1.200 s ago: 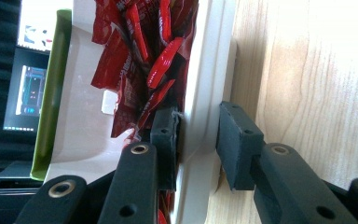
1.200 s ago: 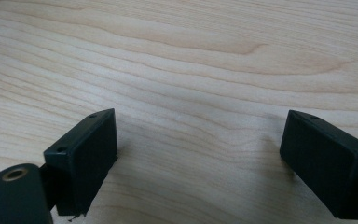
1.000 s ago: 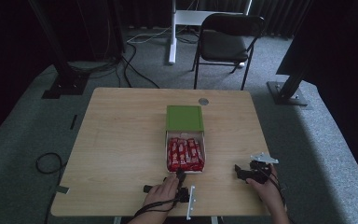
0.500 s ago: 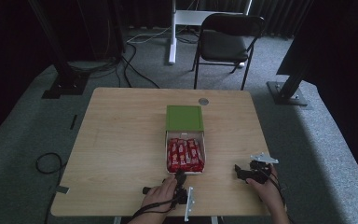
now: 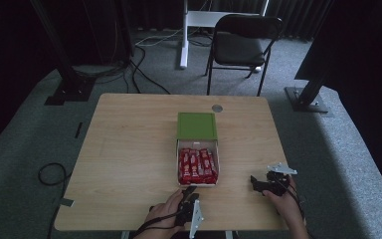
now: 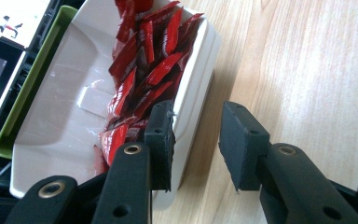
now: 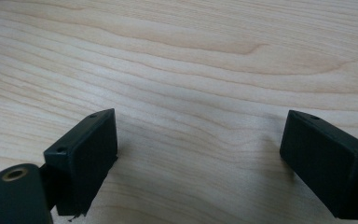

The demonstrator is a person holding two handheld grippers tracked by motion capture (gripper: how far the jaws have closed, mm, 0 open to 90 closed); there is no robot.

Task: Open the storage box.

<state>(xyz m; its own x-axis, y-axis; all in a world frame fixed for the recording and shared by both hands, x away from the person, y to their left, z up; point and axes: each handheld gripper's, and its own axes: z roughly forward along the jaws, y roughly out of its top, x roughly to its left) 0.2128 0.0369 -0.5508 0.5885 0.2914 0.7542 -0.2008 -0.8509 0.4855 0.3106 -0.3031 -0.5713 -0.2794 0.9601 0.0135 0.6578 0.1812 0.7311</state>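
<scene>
Nothing much has shifted on the table since a second ago: the box stays where it was and both hands keep their places at the near edge, though the left gripper's jaws have just been opening a little. Largest thing here is the pale wooden table, with a folding chair beyond its far side. At the middle sits the white box of red packets, its green lid swung back flat toward the far side, which I take to be why the packets are open to reach from the near edge. In the left gripper view the white wall of the box runs up between the two jaws, one pad inside among the packets and the other outside over bare wood; the pads stand a small way apart and I cannot see them pressing on the wall or on any packet. I would guess the tool is placed there to pick at the nearest packets or steady the box. Off to the right, well apart from the box, the right gripper rests low over bare tabletop with its jaws spread wide and nothing between them, apparently waiting its turn.
</scene>
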